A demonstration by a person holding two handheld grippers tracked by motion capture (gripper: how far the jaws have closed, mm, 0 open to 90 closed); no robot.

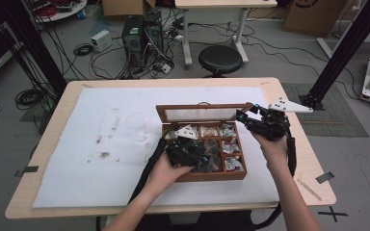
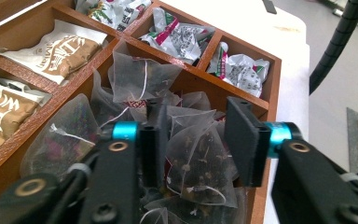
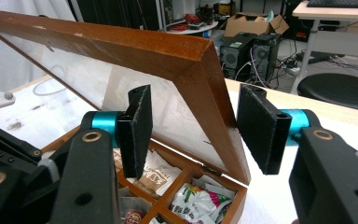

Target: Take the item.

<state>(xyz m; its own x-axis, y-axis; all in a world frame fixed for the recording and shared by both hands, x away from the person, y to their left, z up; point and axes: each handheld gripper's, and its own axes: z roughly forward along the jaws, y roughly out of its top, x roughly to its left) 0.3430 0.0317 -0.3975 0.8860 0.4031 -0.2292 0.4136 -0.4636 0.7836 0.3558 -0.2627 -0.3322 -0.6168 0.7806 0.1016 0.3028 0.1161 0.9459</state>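
Low in the left gripper view, the left gripper (image 2: 193, 140) has its jaws spread on either side of a mesh pyramid tea bag (image 2: 198, 161), the pads not pressed against it. The bag lies with others in the lower-centre compartment of the wooden tea box (image 1: 212, 176). Beyond it, in the upper half of the frame, sit brown sachets (image 2: 58, 53) and crinkled foil packets (image 2: 179, 37). In the right gripper view, the right gripper (image 3: 193, 126) straddles the corner of the raised glass lid (image 3: 168, 49), jaws apart and seemingly clear of the wood.
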